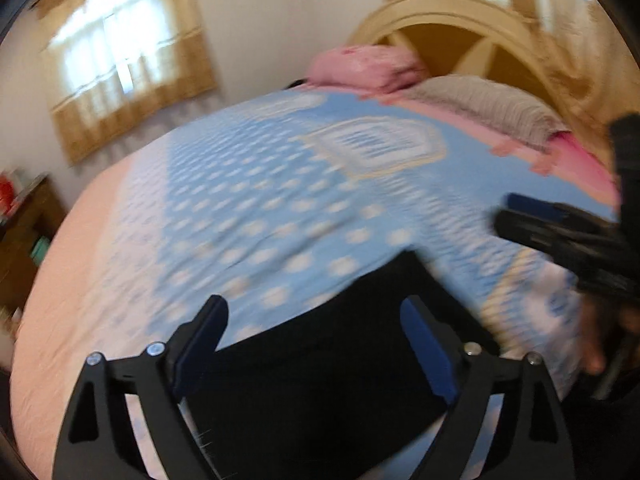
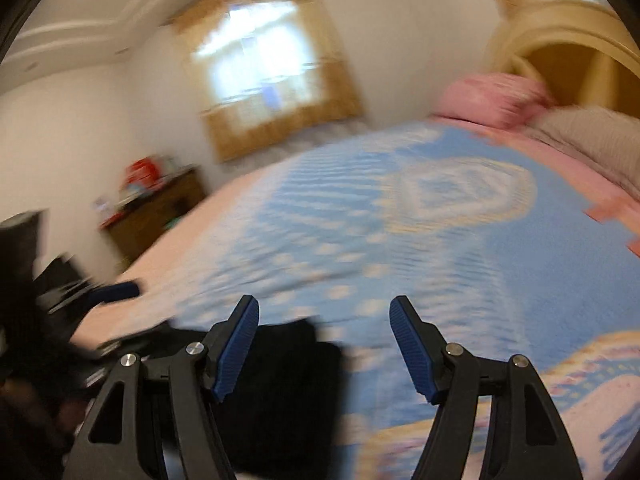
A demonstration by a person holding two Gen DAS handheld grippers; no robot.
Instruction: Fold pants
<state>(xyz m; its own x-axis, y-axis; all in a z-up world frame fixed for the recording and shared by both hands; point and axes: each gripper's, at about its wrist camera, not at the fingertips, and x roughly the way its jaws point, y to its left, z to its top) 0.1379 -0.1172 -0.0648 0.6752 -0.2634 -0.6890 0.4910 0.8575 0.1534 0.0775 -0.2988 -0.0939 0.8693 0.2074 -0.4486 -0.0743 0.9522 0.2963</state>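
Observation:
The black pants (image 1: 320, 380) lie as a dark, flat bundle on the blue patterned blanket (image 1: 280, 200) at the near edge of the bed. My left gripper (image 1: 314, 304) hovers over them, open, its blue pads wide apart and not pressing the cloth. In the right wrist view the pants (image 2: 280, 380) sit low and left, partly behind the left finger. My right gripper (image 2: 325, 302) is open above the blanket (image 2: 440, 260) with nothing between its pads. Each gripper shows blurred at the other view's edge: the right gripper (image 1: 520, 216), the left gripper (image 2: 116, 292).
A pink pillow (image 1: 364, 66) and a grey pillow (image 1: 492, 104) rest against the arched cream headboard (image 1: 460, 20) at the far end of the bed. A wooden cabinet (image 2: 160, 212) with clutter stands by the wall at the left. Curtained windows (image 1: 120, 60) lie behind.

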